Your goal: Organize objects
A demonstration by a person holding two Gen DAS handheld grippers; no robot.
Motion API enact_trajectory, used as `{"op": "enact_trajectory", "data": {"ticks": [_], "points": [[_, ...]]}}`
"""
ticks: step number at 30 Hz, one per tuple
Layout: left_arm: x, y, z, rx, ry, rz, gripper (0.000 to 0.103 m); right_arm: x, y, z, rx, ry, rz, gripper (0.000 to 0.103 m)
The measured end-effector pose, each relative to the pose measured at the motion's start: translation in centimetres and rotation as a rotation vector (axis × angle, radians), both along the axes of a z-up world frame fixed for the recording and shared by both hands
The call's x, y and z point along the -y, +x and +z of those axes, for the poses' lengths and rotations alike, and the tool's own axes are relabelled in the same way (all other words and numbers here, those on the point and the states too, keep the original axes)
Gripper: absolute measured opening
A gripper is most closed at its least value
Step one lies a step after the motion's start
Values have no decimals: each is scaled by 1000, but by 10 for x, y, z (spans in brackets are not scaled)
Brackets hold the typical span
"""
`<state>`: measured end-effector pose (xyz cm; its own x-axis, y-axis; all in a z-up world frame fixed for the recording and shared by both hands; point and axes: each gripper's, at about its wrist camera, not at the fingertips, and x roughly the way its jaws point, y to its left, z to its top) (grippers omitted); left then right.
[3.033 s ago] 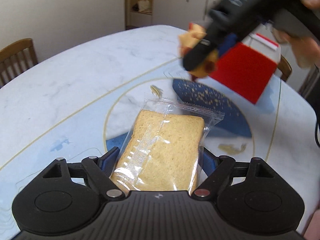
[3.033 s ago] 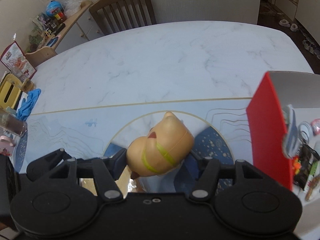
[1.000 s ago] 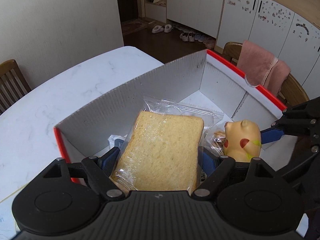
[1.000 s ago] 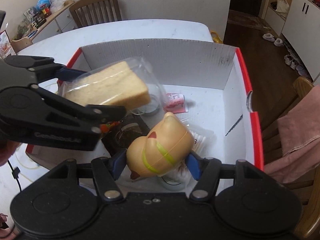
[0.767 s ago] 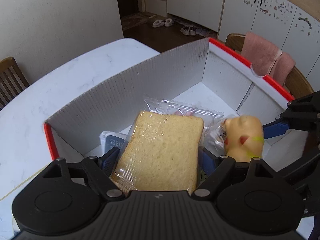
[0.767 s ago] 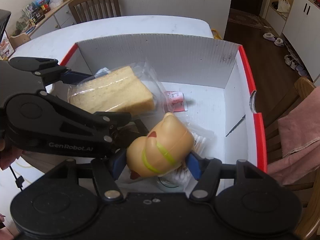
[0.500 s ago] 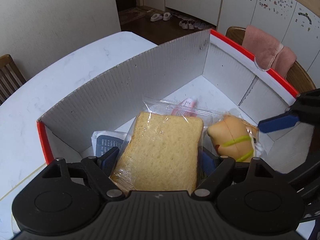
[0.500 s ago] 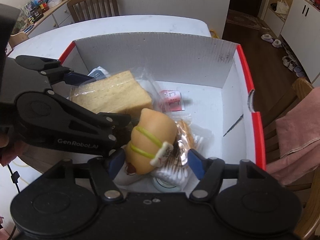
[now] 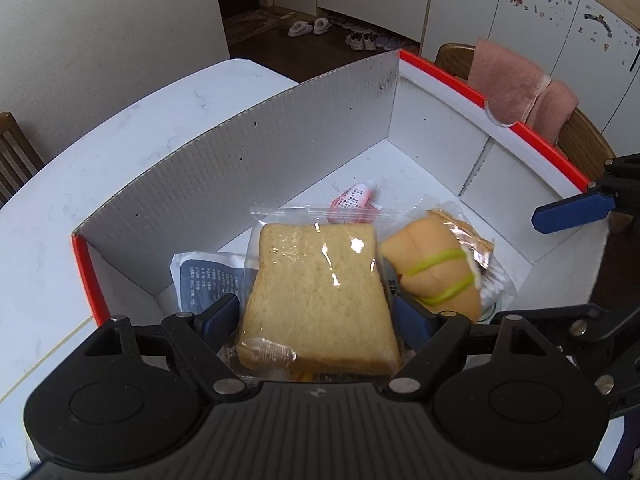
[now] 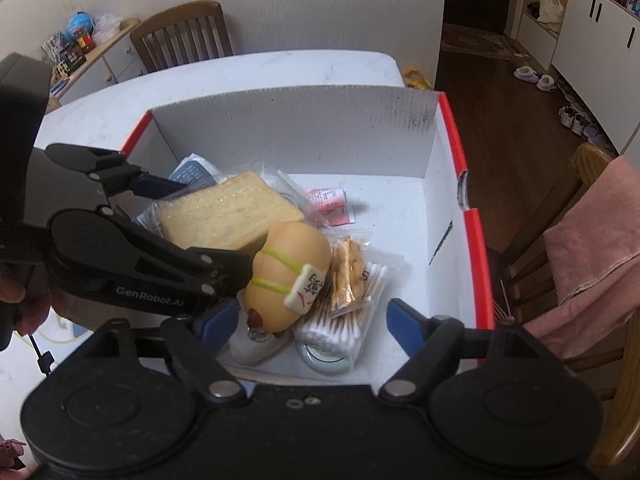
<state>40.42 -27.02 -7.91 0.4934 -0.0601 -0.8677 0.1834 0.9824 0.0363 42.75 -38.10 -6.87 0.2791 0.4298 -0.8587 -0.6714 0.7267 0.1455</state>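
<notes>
Your two claws hover over a red-rimmed box (image 10: 474, 224) on the white table (image 9: 120, 140).

Your left claw (image 9: 316, 316) grips the wrapped bread slice (image 9: 320, 292) above the box. Your right claw (image 10: 308, 322), jaws just widened, is empty; the tan toy (image 10: 288, 276) lies inside on a cotton swab packet (image 10: 344, 320).

A white marble-look counter (image 10: 248, 76) stands before a plain pale wall (image 9: 100, 28). At its far side is a slatted wooden chair (image 10: 182, 34); to the far left, a low sideboard (image 10: 96, 60) carries what may be toys. On the right, dark wood floor (image 10: 496, 96) runs to white cupboards (image 9: 532, 12), with slippers (image 9: 306, 28) by a dark doorway. A pink towel (image 9: 520, 88) drapes another chair.
</notes>
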Motion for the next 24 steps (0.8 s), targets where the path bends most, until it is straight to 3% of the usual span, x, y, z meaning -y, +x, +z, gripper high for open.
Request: {"op": "enact_trajectory", "data": {"ticks": [6,24], "points": [[-4,-19,17,52,-18,0,85,7,-7,12,16,28,-7,83],[-39,-107,86,292,-191,107,85,14,-58,60,117,203,-7,94]]}}
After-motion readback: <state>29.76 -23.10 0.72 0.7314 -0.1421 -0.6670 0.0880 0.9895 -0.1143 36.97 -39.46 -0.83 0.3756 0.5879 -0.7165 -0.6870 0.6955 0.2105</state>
